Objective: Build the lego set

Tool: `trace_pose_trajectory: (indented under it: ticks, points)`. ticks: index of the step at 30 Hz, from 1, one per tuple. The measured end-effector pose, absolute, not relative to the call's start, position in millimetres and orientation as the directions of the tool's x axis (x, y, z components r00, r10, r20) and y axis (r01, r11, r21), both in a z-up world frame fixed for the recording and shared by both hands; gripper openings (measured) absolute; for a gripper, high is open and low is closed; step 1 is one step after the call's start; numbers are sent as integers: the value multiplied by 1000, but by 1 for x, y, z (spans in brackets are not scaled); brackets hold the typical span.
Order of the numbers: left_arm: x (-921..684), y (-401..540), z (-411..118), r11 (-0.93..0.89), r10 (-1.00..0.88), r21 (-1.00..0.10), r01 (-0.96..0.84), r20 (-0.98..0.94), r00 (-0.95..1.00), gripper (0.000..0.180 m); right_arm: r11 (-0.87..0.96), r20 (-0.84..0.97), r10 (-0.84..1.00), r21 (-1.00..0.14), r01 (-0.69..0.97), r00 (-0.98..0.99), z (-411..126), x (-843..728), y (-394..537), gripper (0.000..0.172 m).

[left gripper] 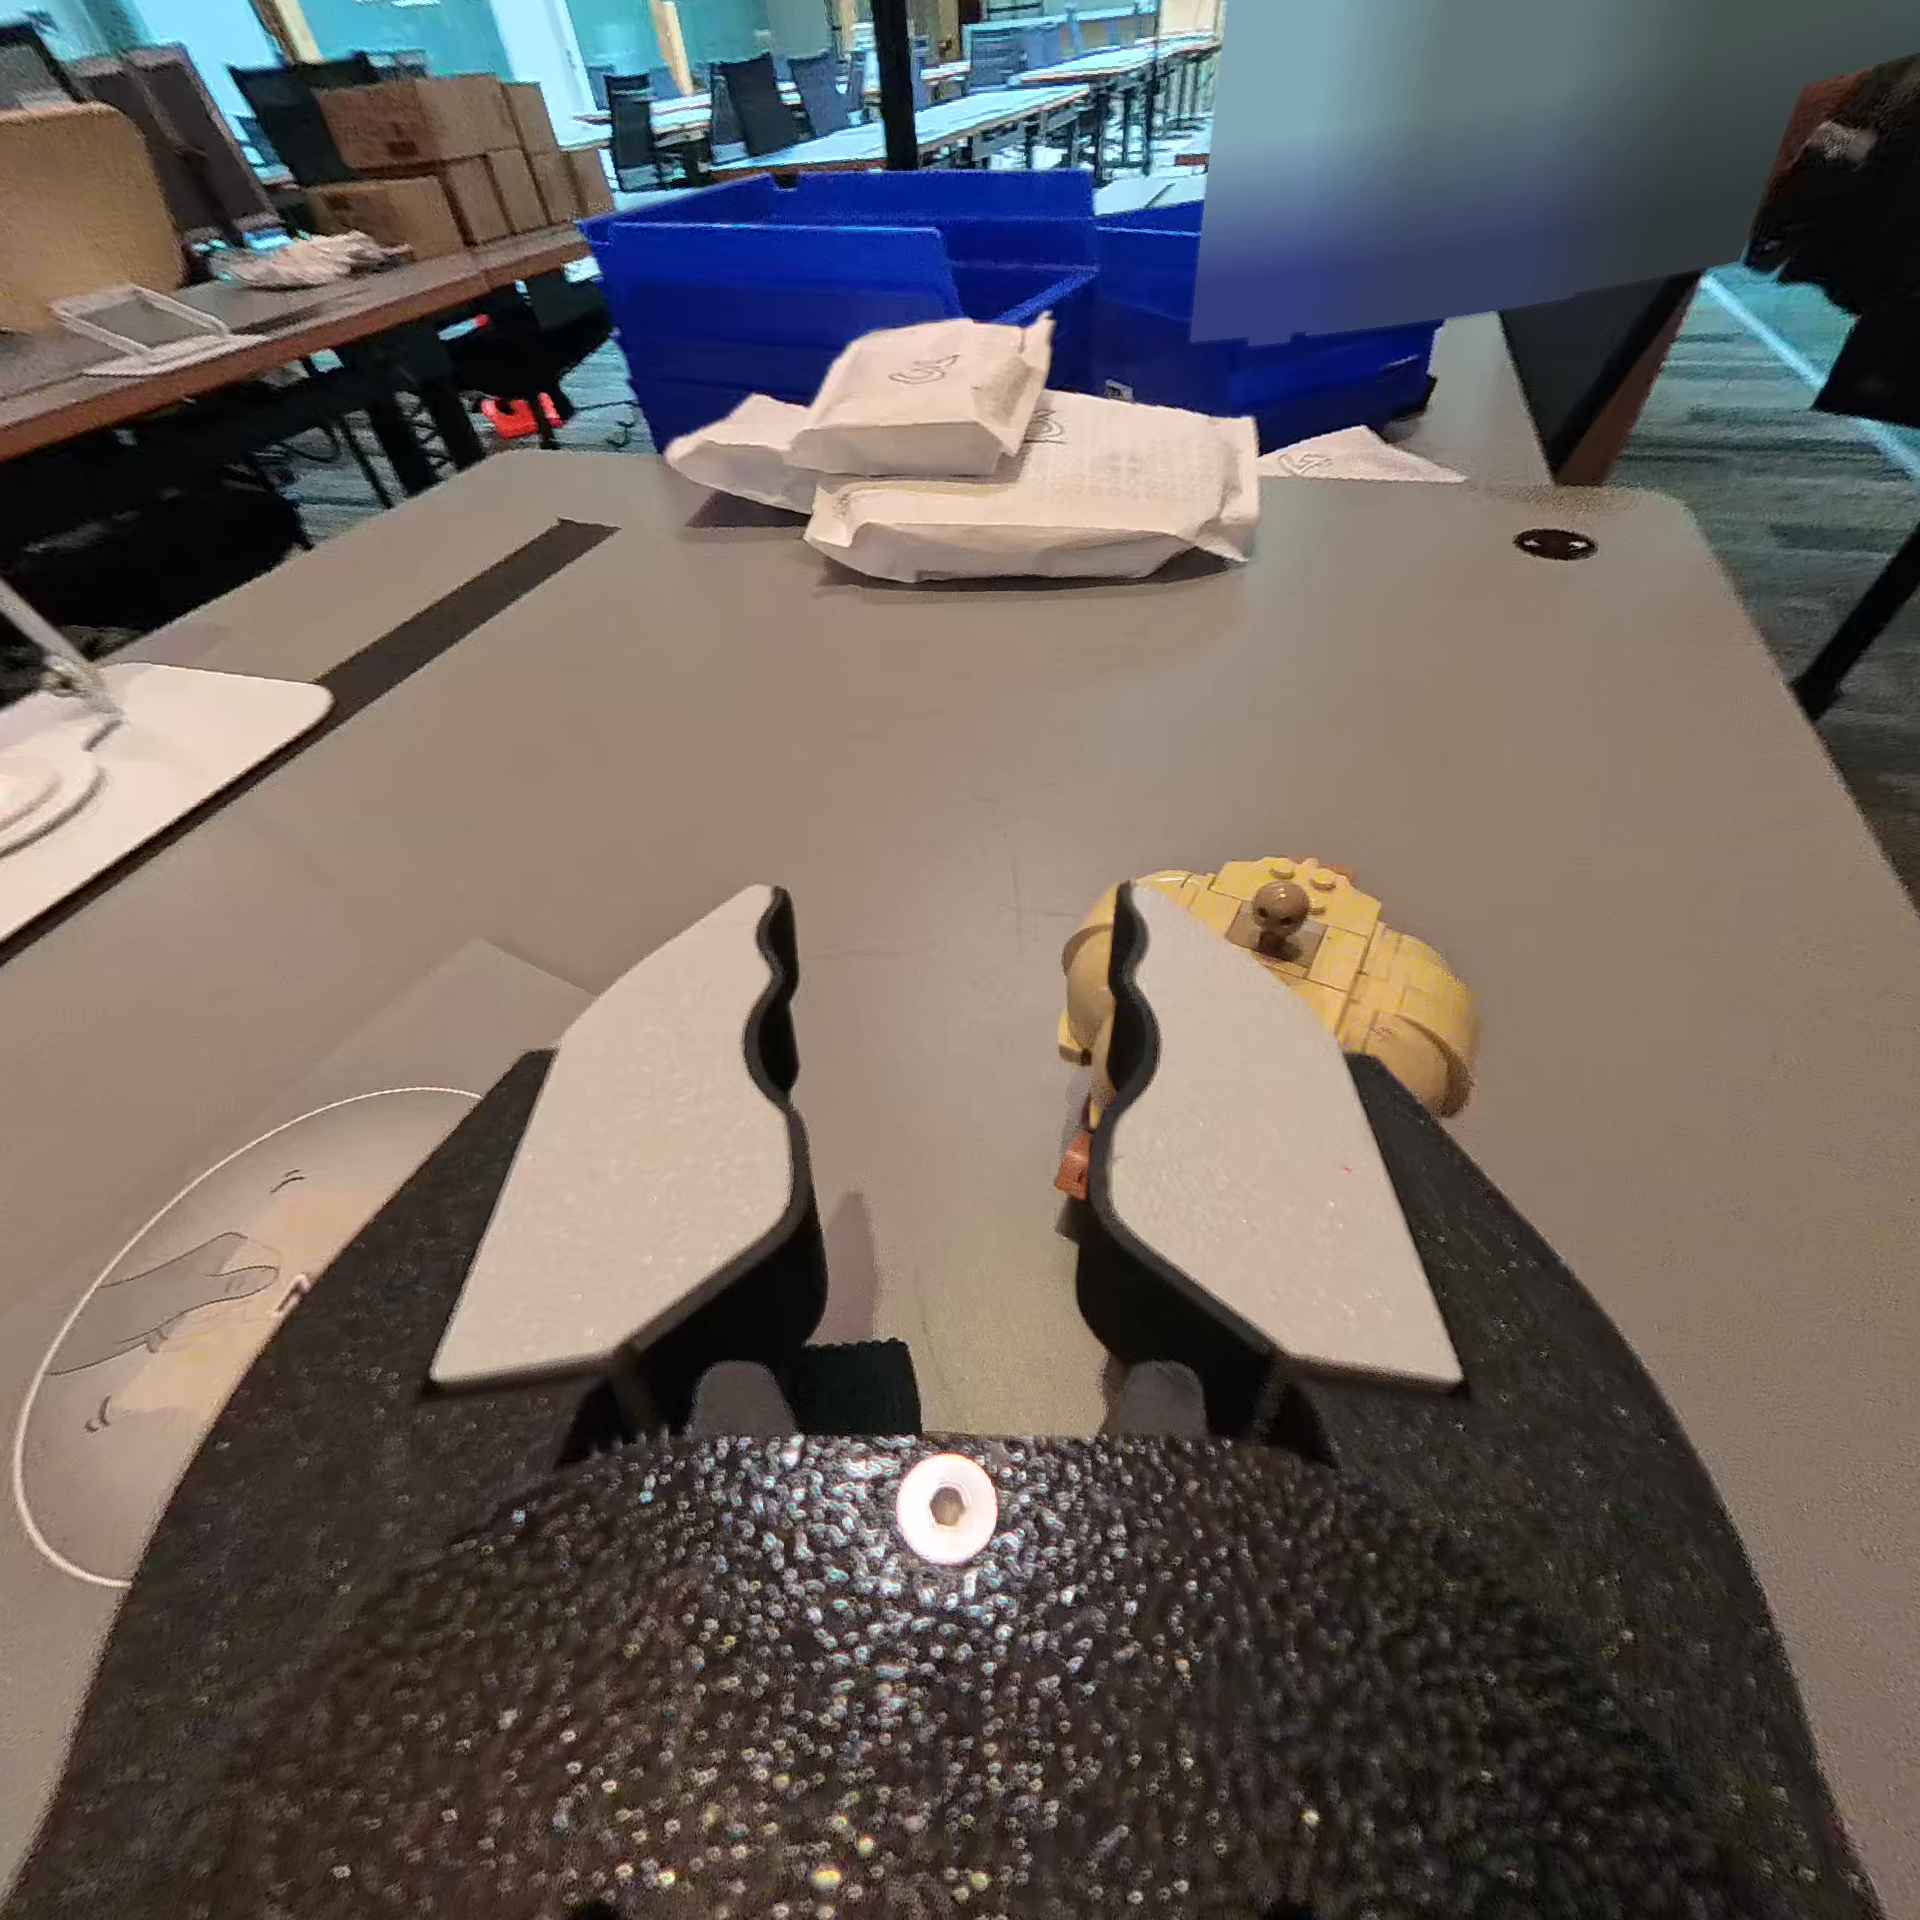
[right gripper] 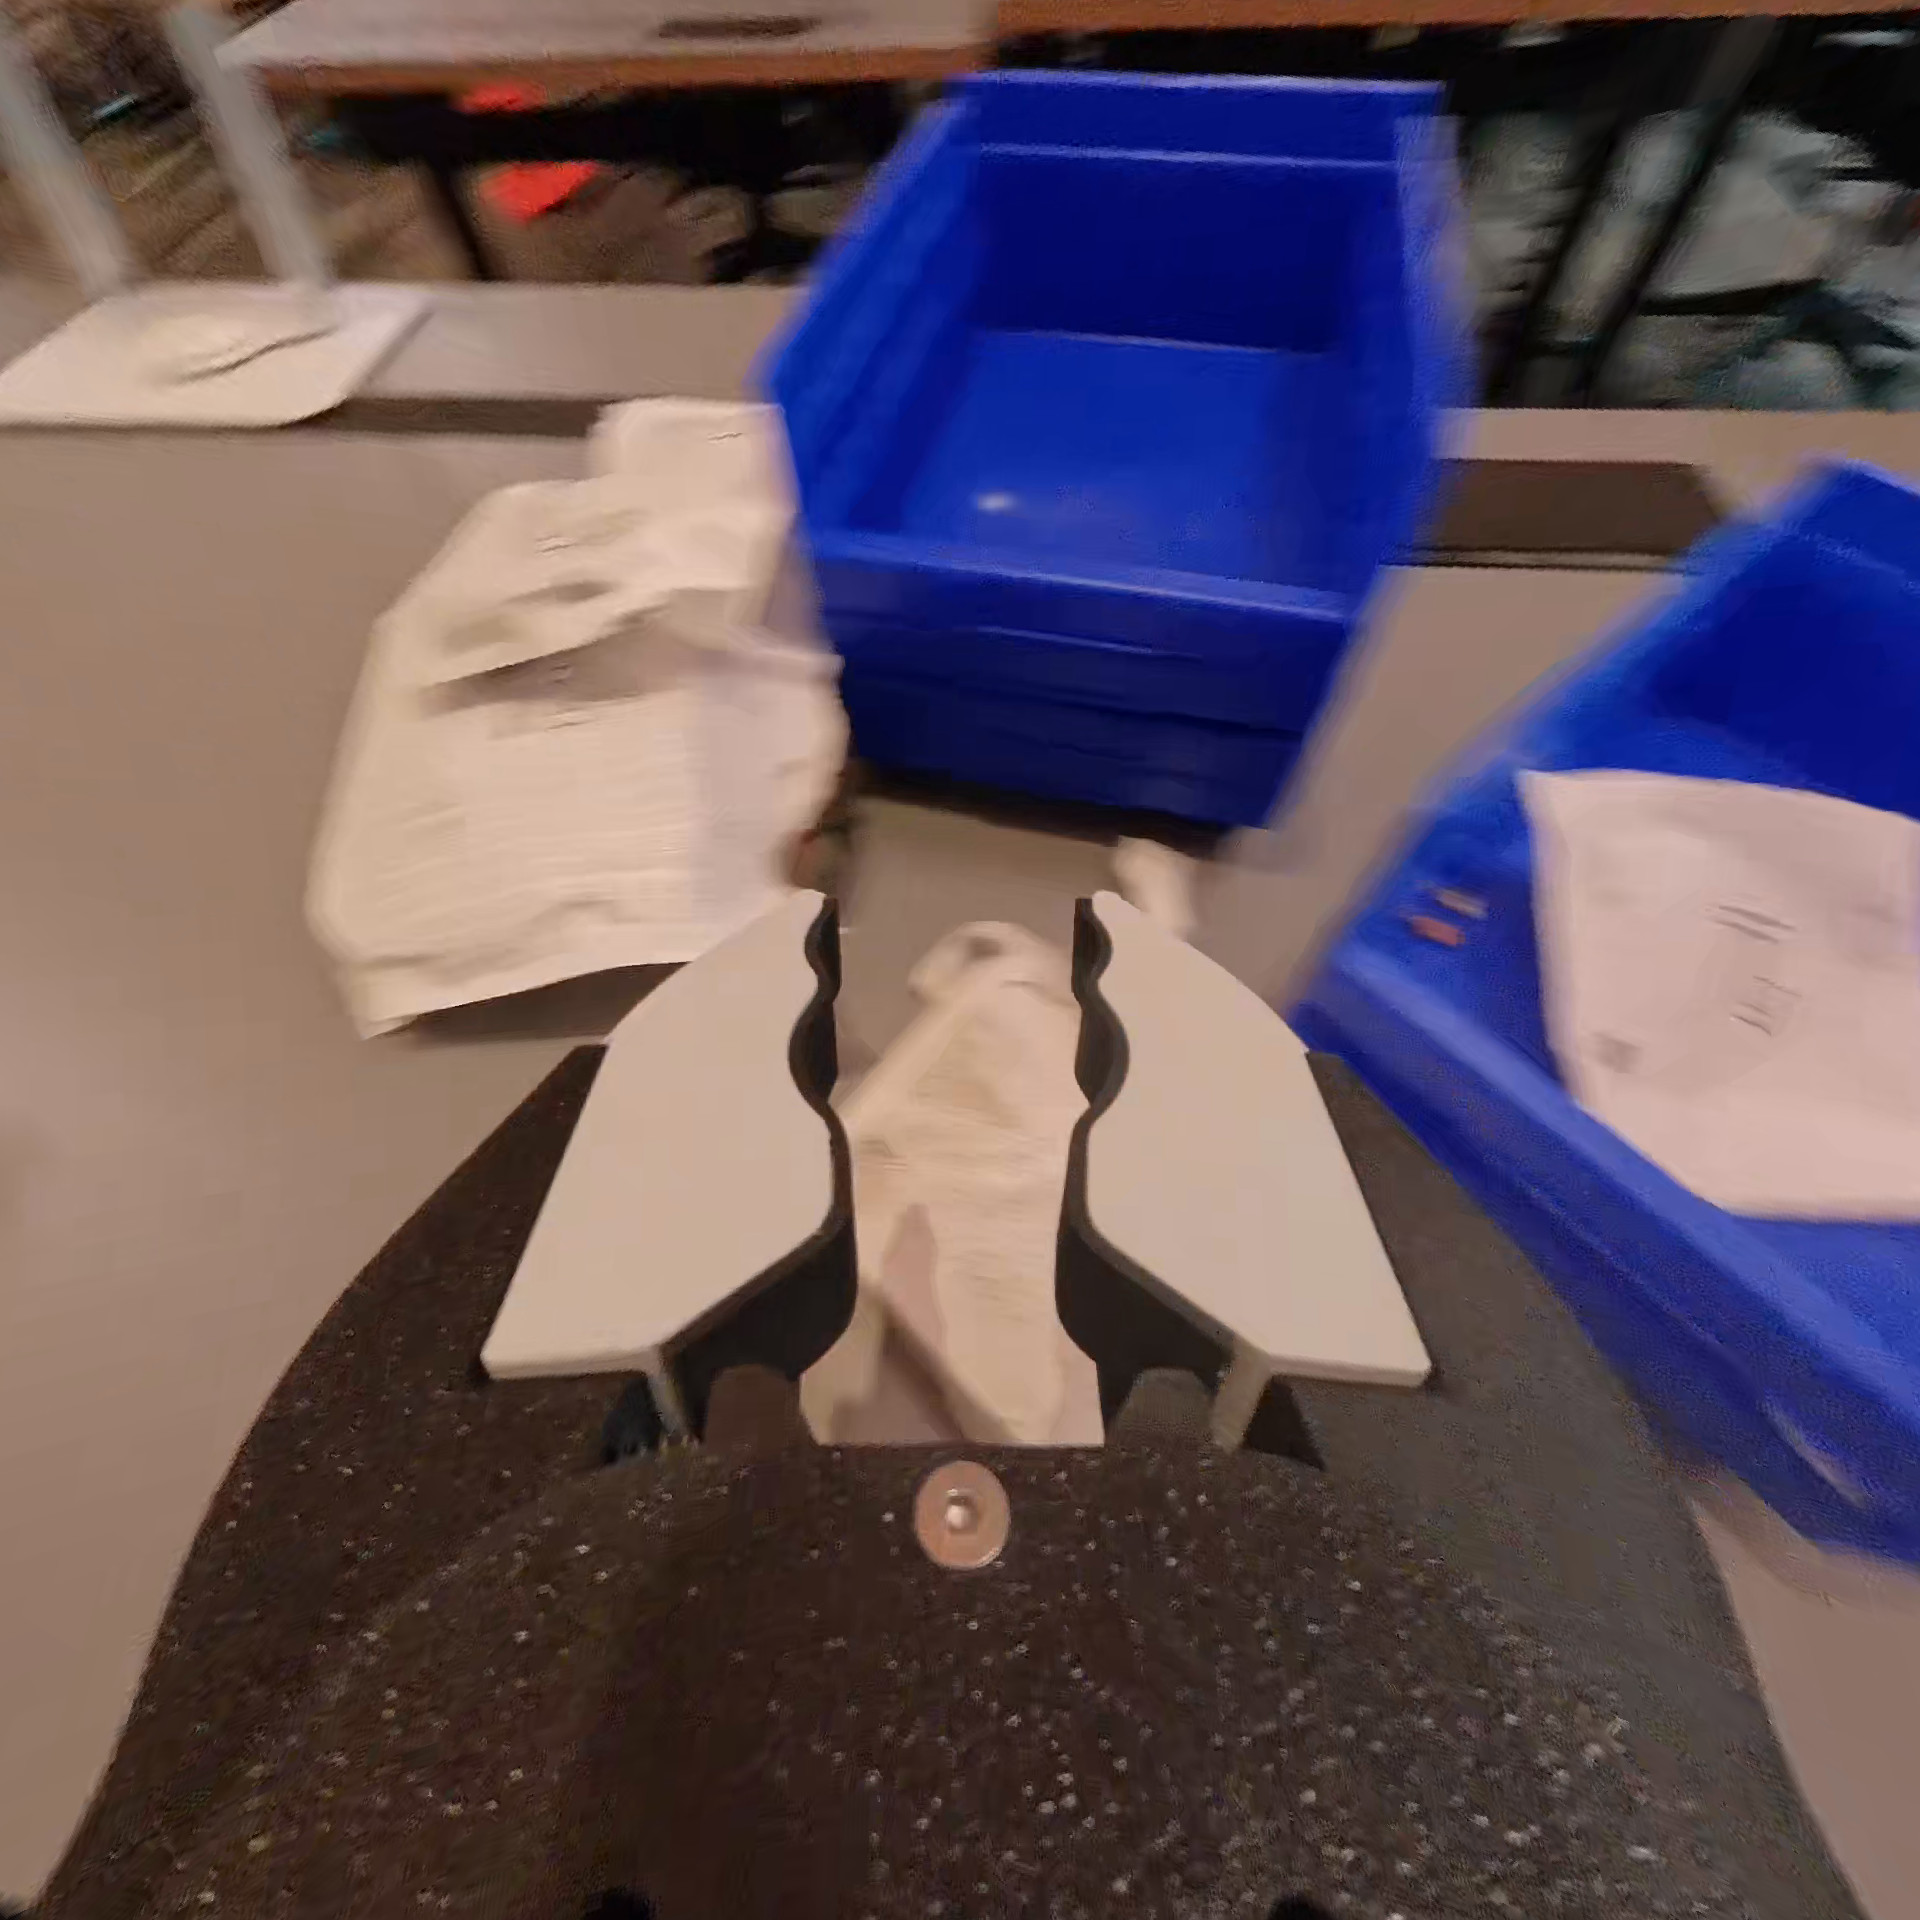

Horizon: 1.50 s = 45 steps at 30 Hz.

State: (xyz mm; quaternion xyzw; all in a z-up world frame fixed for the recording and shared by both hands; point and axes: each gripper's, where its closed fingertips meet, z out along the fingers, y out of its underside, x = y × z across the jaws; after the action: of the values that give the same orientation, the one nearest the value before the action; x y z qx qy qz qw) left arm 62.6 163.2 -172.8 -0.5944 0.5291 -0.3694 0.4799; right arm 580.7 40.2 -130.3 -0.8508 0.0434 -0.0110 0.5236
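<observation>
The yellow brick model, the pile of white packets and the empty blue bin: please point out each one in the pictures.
yellow brick model (left gripper: 1382,977), left wrist view, on its studded upper side.
pile of white packets (left gripper: 1029,488), left wrist view, on the large lower packet.
empty blue bin (right gripper: 1122,436), right wrist view, on its inner floor.

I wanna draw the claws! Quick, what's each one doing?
Left gripper: open, empty, beside a tan brick model.
Right gripper: open over a white packet, not squeezing it.

Printed lines on white packets (left gripper: 1039,499), seemingly too blurred to read
</observation>
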Motion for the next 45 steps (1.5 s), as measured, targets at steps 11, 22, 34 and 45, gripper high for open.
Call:
trace_pose_trajectory:
  ticks: [11,22,34,45]
  points:
    - [28,128,-186,-23,-995,-922,-387,59,-81,70,-491,-129,780,-733,470,612,-203,191,80,50]
    - [-14,100,-189,-62,-998,-938,-342,59,20,65,-399,-73,869,-690,604,490,-229,100,98,25]
    - [-41,75,-186,-80,-982,-945,-316,20,189,61,-313,-51,917,-709,632,396,-227,33,116,17]
    - [-68,69,-172,-49,-906,-970,-237,-56,420,62,-274,-15,921,-735,620,389,-219,1,124,38]
